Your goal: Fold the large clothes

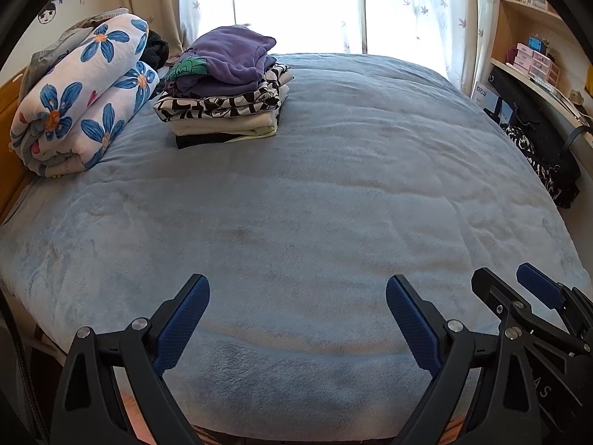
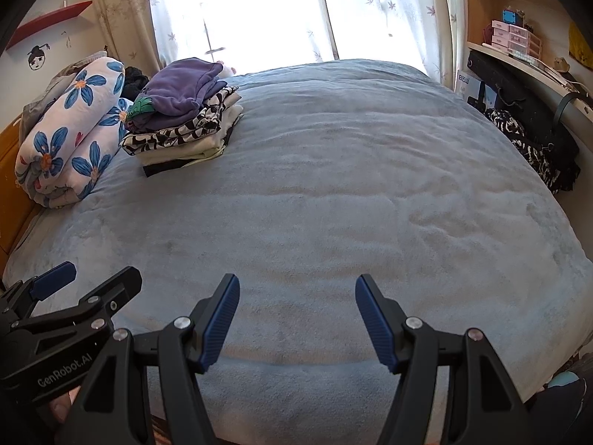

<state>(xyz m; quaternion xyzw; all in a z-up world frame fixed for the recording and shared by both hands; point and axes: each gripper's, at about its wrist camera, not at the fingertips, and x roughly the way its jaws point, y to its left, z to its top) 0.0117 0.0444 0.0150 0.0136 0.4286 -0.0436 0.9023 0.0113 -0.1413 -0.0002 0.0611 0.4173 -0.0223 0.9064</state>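
Note:
A stack of folded clothes [image 1: 226, 89], with a purple garment on top, sits at the far left of the bed; it also shows in the right wrist view [image 2: 181, 111]. The bed is covered by a light blue fleece blanket [image 1: 315, 193], also seen in the right wrist view [image 2: 333, 185]. My left gripper [image 1: 297, 289] is open and empty above the bed's near edge. My right gripper [image 2: 296, 289] is open and empty beside it. The right gripper [image 1: 519, 282] shows at the lower right of the left wrist view, and the left gripper [image 2: 96, 274] at the lower left of the right wrist view.
A rolled quilt with blue flowers [image 1: 81, 92] lies against the wooden headboard at far left. A bright curtained window [image 1: 296, 0] is behind the bed. A desk with shelves, boxes and a black bag [image 1: 533, 118] stands along the right side.

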